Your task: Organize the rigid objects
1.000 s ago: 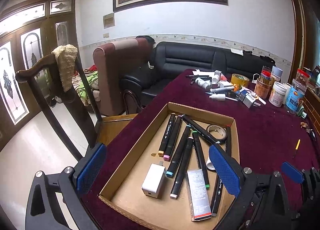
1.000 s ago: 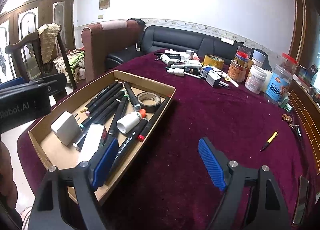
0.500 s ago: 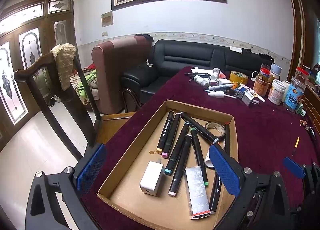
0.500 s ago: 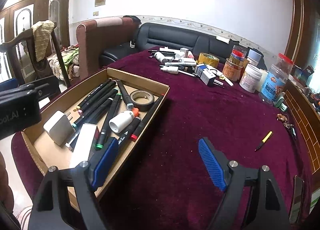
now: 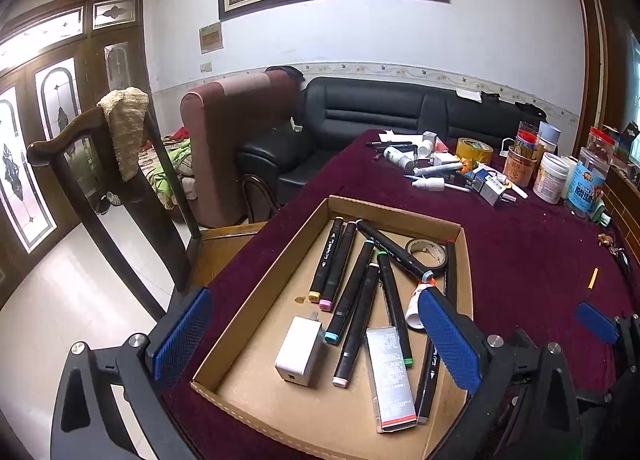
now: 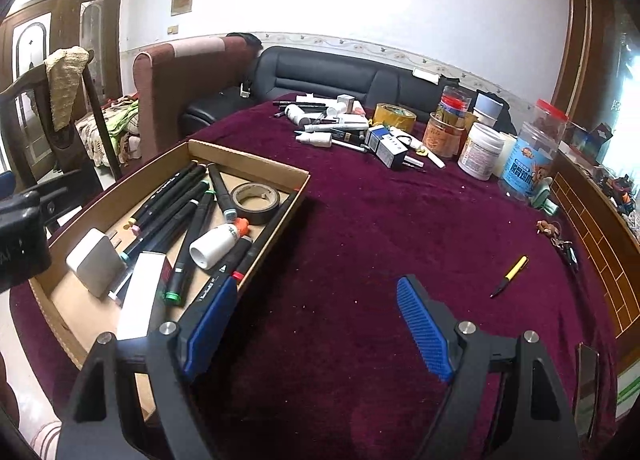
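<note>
A cardboard tray (image 5: pixel 260 292) (image 6: pixel 248 154) sits on the maroon tablecloth. It holds several black markers (image 5: pixel 350 292) (image 6: pixel 172 200), a white charger (image 5: pixel 298 350) (image 6: pixel 96 268), a tape roll (image 5: pixel 426 252) (image 6: pixel 256 198), a white bottle with an orange cap (image 6: pixel 218 244) and a long white box (image 5: pixel 390 376) (image 6: pixel 140 296). My left gripper (image 5: pixel 316 340) is open and empty above the tray's near end. My right gripper (image 6: pixel 316 328) is open and empty above the cloth, just right of the tray. A yellow pen (image 6: pixel 509 276) (image 5: pixel 592 278) lies alone on the cloth to the right.
A pile of pens, bottles, small boxes, yellow tape (image 6: pixel 394 116) and jars (image 6: pixel 480 156) crowds the table's far end. Keys (image 6: pixel 560 240) lie near the right edge. A wooden chair (image 5: pixel 120 188) stands left of the table, with sofas behind.
Both grippers have drawn back a little and lifted, so the tray and table look slightly farther. Both stay open and empty. Nothing on the table has moved.
</note>
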Demonstrator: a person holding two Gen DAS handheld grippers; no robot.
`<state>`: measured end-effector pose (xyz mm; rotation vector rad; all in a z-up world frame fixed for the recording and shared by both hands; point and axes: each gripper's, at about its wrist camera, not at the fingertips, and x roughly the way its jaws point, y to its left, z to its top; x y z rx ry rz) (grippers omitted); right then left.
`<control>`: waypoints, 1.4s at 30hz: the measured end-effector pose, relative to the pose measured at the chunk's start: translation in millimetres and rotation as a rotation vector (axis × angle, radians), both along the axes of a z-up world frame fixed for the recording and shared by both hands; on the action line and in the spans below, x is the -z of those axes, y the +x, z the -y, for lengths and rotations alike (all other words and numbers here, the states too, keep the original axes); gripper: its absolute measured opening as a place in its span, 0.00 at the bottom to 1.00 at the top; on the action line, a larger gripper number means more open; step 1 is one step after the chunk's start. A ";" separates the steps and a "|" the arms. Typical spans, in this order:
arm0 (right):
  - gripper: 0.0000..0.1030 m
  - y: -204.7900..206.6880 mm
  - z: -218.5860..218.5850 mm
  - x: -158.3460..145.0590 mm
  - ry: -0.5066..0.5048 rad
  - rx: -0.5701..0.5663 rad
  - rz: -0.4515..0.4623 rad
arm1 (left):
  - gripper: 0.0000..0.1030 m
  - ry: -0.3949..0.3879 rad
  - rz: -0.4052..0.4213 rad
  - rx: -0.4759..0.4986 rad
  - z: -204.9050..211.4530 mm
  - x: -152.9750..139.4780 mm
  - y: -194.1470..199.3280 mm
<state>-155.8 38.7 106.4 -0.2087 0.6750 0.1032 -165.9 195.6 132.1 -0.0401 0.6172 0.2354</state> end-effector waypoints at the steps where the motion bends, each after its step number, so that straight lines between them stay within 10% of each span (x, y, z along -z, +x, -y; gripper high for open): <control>1: 0.79 -0.6 -0.5 -0.1 -0.004 0.000 0.002 | 1.00 0.001 0.000 0.000 0.4 -0.1 -0.1; 42: 0.79 2.9 -34.0 -5.6 -0.151 -0.055 0.030 | 1.00 0.030 0.012 -0.021 -5.9 3.7 -3.0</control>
